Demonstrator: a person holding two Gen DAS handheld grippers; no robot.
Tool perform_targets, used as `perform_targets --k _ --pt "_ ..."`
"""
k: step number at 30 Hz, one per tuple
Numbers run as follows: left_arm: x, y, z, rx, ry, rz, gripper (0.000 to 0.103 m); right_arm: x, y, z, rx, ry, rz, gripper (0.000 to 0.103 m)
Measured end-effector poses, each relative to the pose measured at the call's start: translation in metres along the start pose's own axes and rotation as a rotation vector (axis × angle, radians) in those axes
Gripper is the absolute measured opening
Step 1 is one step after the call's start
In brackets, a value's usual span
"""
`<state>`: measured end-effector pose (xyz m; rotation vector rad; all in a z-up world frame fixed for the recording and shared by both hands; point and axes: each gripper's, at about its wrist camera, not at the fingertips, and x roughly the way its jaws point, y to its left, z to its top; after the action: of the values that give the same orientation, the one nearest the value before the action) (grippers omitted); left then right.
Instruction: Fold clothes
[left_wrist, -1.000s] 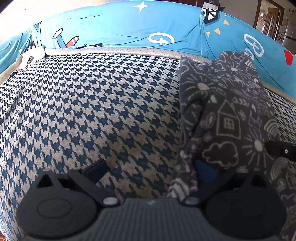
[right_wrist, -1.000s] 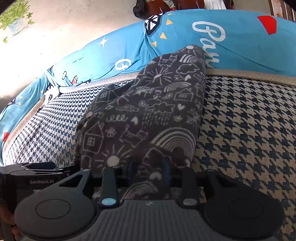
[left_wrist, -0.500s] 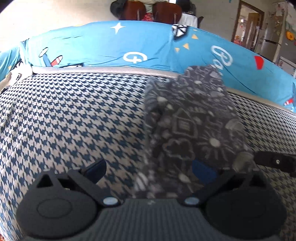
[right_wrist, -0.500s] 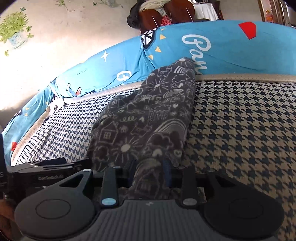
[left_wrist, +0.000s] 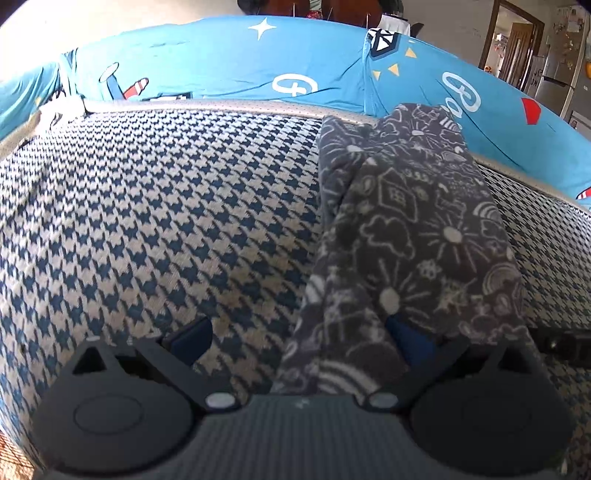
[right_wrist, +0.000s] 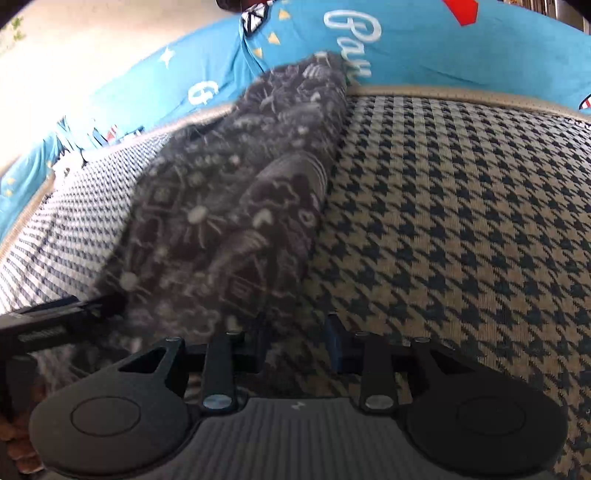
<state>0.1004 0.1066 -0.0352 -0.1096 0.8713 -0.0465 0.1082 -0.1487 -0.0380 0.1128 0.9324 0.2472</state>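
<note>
Surface: houndstooth cushion, blue backrest along its far edge.
Left gripper: spread wide, cloth draped over its right finger.
Garment: grey printed strip, near edge to far edge.
Right gripper: blurred, seemingly released beside the hem.
Technique: square edges before creasing.

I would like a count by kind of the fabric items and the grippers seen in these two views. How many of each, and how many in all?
Dark grey printed garment: 1
Houndstooth cover: 1
Blue cartoon-print sheet: 1
Grippers: 2, the left gripper and the right gripper
Total: 5
</note>
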Motion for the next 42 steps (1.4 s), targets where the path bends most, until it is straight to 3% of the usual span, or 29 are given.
perform_targets --k 4,9,15,23,30,42 --pt "0.006 0.004 -0.002 -0.006 0.017 -0.013 0.103 0.004 0.006 0.000 -0.054 -0.007 -0.032 0.032" --pt "0.000 0.001 -0.001 0.016 -0.017 -0.020 0.103 -0.006 -0.002 0.000 -0.005 -0.049 -0.032 0.033" --pt "-0.025 0.008 -0.008 -0.019 -0.083 -0.030 0.103 -0.037 -0.009 -0.012 0.078 -0.160 0.090 0.035" --pt "-0.041 0.013 -0.026 -0.022 -0.090 -0.010 0.103 -0.048 0.025 -0.041 0.012 -0.165 0.163 0.035" --pt "-0.025 0.016 -0.033 0.000 -0.044 0.085 0.103 -0.036 0.038 -0.057 -0.061 -0.092 0.077 0.039" --pt "-0.021 0.022 -0.036 -0.005 -0.048 0.108 0.103 -0.034 0.037 -0.059 -0.071 -0.097 0.053 0.044"
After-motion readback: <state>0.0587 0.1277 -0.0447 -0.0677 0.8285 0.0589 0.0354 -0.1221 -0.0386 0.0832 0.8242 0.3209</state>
